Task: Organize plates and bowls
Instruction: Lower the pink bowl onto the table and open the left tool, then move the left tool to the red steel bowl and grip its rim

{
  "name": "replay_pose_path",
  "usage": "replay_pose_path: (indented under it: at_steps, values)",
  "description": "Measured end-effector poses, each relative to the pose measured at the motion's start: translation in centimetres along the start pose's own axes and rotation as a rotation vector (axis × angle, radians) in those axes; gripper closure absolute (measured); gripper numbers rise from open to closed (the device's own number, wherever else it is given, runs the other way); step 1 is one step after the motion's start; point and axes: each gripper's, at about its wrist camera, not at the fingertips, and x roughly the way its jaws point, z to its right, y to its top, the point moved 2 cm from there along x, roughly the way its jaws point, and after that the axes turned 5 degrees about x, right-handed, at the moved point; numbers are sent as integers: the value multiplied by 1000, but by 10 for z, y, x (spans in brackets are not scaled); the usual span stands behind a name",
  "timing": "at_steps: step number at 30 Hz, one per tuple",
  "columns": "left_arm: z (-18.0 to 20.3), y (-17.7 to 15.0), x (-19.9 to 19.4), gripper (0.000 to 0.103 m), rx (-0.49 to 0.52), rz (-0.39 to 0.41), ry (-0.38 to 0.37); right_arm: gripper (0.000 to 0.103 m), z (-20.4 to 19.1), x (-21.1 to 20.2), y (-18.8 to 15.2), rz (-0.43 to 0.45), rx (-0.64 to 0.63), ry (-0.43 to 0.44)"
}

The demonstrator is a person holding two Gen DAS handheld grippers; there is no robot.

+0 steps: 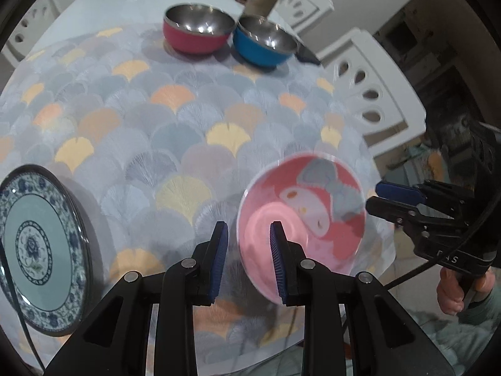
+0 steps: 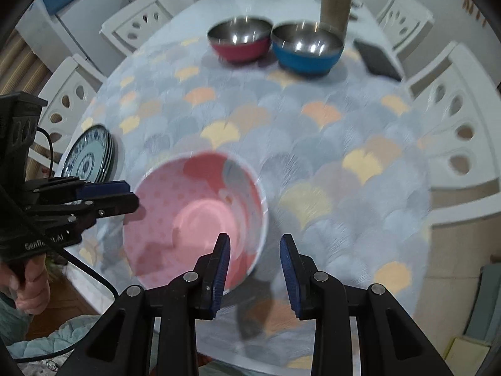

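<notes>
On the round table [image 2: 360, 144], a cartoon-print bowl [image 2: 194, 213] sits near the front edge. A stack of plates [image 2: 89, 155] lies to its left, close to the table's left edge and apart from the bowl. Far across the table, two steel-lined bowls stand side by side, almost touching: one [image 2: 239, 42] on the left, the other [image 2: 307, 48] on the right. A cardboard tube [image 2: 336, 1] stands upright just behind the right-hand one, and a flat phone-like slab [image 2: 377, 59] lies to that bowl's right. Chairs [image 2: 460, 131] ring the table on both sides. The left gripper [image 1: 249, 260] hangs above the cartoon-print bowl's left rim, the right gripper [image 2: 255, 269] above its right rim.
</notes>
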Motion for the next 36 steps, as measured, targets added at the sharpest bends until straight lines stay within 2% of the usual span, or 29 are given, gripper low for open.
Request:
replay_pose_path:
  at_steps: [3,7,13,16,18,19,20,23,27,33,35,36]
  values:
    - [0,13,-10,79,3,40,8,72,0,-18,10,53,-23,6]
    - [4,37,-22,79,20,104,17,70,-3,-42,32,135,16,82]
    - [2,87,-37,76,-23,201,-3,59,-11,-56,84,253,74,120]
    - [-9,116,-40,66,-47,211,22,54,-10,-57,112,271,125,179]
    - [-22,132,-40,47,-74,211,32,54,-8,-50,130,264,164,223]
    - [-30,142,-40,32,-93,221,31,54,-7,-47,137,259,181,226]
    - [-38,148,-40,31,-107,235,30,54,-6,-43,144,255,193,221]
    - [-63,175,-30,31,-133,237,51,53,-4,-21,166,231,251,213]
    - [-92,206,-6,33,-154,210,48,53,4,19,193,170,382,250]
    - [-133,244,43,52,-190,142,39,53,9,74,225,88,496,259]
    - [-143,253,59,63,-192,128,21,53,10,90,233,65,518,258]
    - [-146,255,64,64,-189,124,17,53,10,96,237,57,523,258]
